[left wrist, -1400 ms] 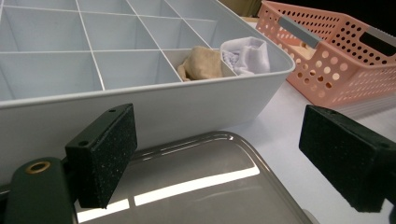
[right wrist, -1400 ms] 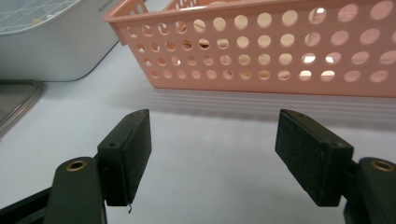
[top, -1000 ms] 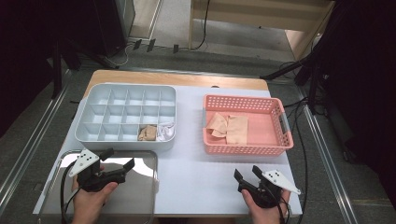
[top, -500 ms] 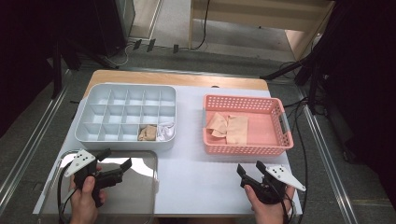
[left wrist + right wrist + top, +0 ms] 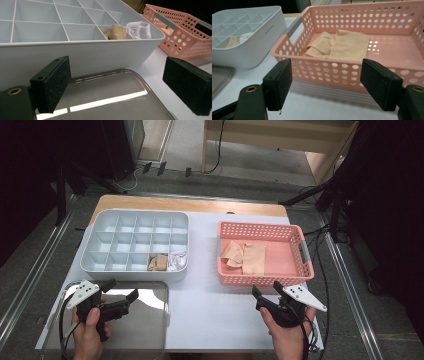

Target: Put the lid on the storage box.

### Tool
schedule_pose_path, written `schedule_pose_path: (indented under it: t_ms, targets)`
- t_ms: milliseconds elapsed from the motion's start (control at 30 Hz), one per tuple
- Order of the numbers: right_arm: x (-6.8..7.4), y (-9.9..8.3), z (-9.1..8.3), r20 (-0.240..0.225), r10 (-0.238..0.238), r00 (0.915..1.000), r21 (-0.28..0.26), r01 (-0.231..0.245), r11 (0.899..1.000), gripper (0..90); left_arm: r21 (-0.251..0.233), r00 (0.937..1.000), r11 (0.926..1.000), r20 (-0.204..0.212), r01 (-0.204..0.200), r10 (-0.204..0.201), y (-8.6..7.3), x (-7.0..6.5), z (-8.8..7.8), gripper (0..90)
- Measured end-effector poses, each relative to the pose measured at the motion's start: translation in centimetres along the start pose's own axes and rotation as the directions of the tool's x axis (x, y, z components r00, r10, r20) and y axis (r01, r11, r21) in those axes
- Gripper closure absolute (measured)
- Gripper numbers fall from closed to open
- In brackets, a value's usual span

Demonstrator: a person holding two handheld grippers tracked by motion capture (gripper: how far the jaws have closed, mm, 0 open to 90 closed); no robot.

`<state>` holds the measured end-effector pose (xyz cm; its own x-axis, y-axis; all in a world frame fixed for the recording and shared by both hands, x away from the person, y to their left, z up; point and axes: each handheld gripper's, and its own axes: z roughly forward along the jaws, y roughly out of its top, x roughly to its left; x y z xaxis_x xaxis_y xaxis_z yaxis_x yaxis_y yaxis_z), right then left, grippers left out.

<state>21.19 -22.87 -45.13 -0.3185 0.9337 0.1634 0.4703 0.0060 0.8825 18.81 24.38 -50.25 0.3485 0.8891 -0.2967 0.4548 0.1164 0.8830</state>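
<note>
Pink basket (image 5: 305, 252) rim just beyond right gripper (image 5: 267, 297)

The table (image 5: 210, 310) is viewed from a fixed camera set high on the person's side, facing forward and down; the full tabletop is taken in from some distance. The left gripper view is taken low, close over the metal tray (image 5: 105, 97), facing the grey compartment box (image 5: 82, 53) at near range. The right gripper view is taken low above the table, facing the pink basket (image 5: 352, 70) closely. Box and basket are shared by all three views.
</note>
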Motion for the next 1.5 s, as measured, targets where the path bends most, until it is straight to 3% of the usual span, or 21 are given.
schedule_pose_path:
  t_ms: [833, 1500]
  targets:
    - [0.5, 4.2, 2.0, 0.001, -0.036, 0.9993, 0.006, 0.036, 0.999, 25.2, 0.020, 1.0000, 0.9998, -0.002, -0.009, 0.009, -0.1, 0.0, 0.2, 8.5]
    - [-0.7, 5.7, 5.2, 0.039, -0.037, 0.9985, 0.054, 0.035, 0.998, 24.7, 0.027, 0.9999, 0.9996, 0.000, -0.013, 0.013, -0.3, -0.2, 0.4, 8.5]
